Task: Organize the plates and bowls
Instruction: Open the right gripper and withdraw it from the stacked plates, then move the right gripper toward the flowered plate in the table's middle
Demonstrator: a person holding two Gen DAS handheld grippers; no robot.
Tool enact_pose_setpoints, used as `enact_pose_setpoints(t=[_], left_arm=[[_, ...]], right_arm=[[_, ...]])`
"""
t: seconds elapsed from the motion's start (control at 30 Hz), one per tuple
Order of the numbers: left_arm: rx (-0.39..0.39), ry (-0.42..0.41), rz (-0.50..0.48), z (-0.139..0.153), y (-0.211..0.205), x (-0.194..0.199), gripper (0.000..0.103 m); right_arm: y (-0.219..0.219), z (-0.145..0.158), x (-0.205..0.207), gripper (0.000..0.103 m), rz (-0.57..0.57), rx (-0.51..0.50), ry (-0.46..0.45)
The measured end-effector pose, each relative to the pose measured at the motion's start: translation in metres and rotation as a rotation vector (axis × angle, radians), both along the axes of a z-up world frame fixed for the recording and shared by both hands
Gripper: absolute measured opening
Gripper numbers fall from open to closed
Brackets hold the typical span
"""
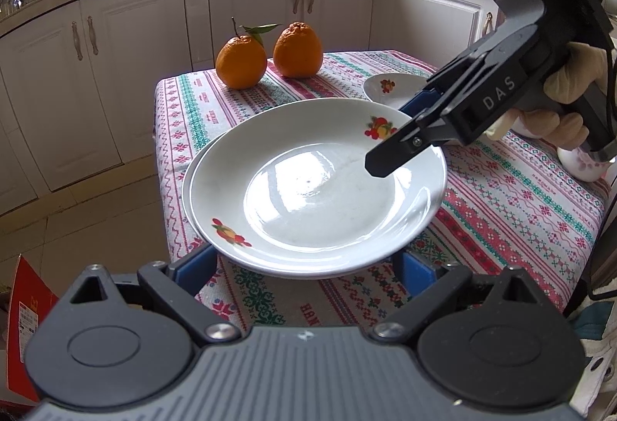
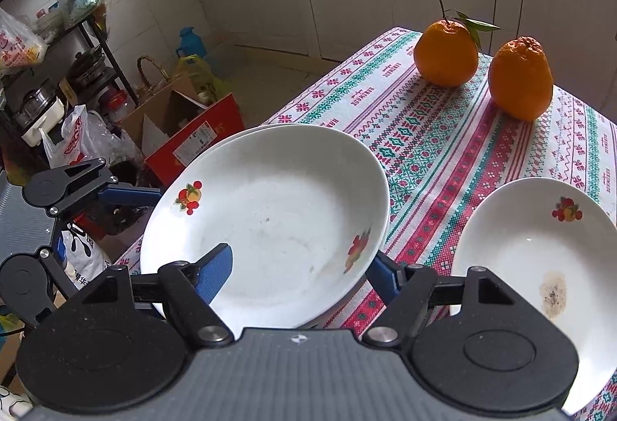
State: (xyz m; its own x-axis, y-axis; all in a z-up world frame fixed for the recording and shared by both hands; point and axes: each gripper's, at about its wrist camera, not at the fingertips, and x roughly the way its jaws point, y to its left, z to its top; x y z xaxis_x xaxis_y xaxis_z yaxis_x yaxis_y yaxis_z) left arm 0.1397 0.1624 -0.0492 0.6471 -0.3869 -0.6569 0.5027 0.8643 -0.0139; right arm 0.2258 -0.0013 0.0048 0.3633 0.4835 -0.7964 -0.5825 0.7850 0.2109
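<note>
Plates (image 1: pixel 316 185) stacked, two deep, mid-tablecloth (image 1: pixel 513 205). Right gripper (image 2: pixel 300 272) straddling top plate's rim, one blue pad (image 2: pixel 216 272) inside, other beneath; contact unclear. Left gripper (image 1: pixel 308 262) spread wide at stack's near edge, gripping nothing. Third plate (image 2: pixel 536 247) at 3 o'clock of stack, stained. Oranges (image 1: pixel 270 52) at 12 o'clock.

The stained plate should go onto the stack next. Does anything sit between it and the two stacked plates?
Nothing lies on the tablecloth between the stained plate and the stacked plates. Only the right gripper straddles the stack's rim on that side, jaws open. The oranges stand farther back.
</note>
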Motion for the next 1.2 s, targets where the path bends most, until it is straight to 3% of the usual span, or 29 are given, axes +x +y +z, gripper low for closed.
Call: enact_pose_setpoints(t=[0.43, 0.63, 0.83, 1.2], left_arm=[[-0.005, -0.004, 0.002, -0.001, 0.000, -0.002, 0.099], [-0.011, -0.022, 0.018, 0.004, 0.000, -0.006, 0.099], [-0.030, -0.073, 0.036, 0.021, -0.007, -0.018, 0.102], [-0.020, -0.141, -0.018, 0.042, -0.051, -0.021, 0.102]], right_arm=[[-0.001, -0.006, -0.007, 0.080, -0.007, -0.038, -0.004], [-0.007, -0.001, -0.022, 0.093, -0.023, -0.043, -0.071], [-0.029, -0.001, -0.050, 0.103, -0.137, -0.081, -0.152], [-0.089, -0.019, -0.094, 0.103, -0.380, -0.152, -0.193]])
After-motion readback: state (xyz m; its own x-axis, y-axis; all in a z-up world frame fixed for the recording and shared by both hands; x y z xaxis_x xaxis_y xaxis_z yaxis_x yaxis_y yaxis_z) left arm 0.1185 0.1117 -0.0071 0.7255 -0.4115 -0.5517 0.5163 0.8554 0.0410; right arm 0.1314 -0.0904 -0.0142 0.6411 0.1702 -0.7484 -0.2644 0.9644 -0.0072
